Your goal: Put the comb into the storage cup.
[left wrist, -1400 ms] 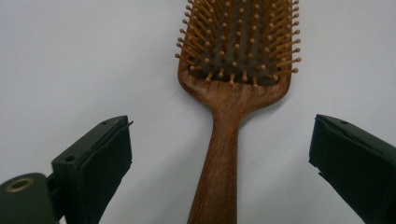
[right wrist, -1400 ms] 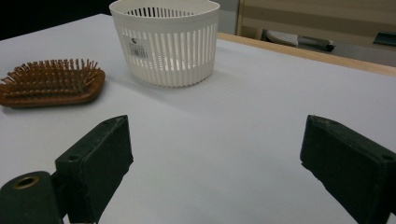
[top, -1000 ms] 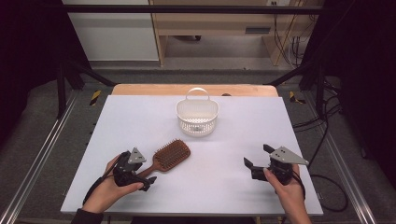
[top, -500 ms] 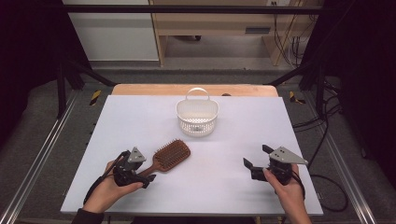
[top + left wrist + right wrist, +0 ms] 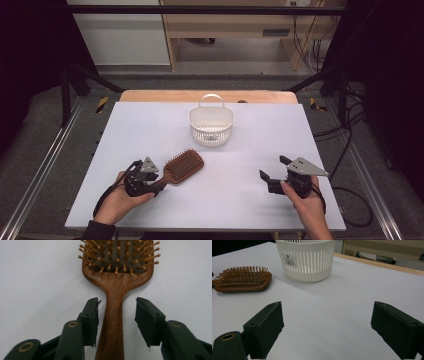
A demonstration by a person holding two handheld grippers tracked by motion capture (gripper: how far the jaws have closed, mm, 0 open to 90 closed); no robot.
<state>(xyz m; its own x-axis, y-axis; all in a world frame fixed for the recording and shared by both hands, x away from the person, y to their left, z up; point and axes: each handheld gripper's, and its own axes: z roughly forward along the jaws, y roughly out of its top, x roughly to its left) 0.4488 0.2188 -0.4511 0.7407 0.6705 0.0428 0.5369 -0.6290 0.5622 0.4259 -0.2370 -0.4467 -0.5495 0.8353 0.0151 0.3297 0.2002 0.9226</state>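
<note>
A brown wooden hairbrush [image 5: 182,166] lies bristles up on the white table, its handle pointing to the near left. My left gripper [image 5: 158,183] reaches over that handle. In the left gripper view the handle [image 5: 112,322] runs between the two jaws of the left gripper [image 5: 116,306]. The jaws have just been closing on it, with a thin gap at the left pad and a wider one at the right pad. My right gripper [image 5: 273,168] rests at the near right, open, with only bare table between the jaws of the right gripper [image 5: 325,315].
A white slatted basket [image 5: 211,125] with a raised handle stands at the middle far part of the table; it also shows ahead of the right gripper [image 5: 305,260], with the hairbrush [image 5: 242,280] to its left. A wooden strip edges the table's far side [image 5: 150,95].
The left gripper's jaws have drawn in around the brush handle. Both hands and the brush stay where they were.
</note>
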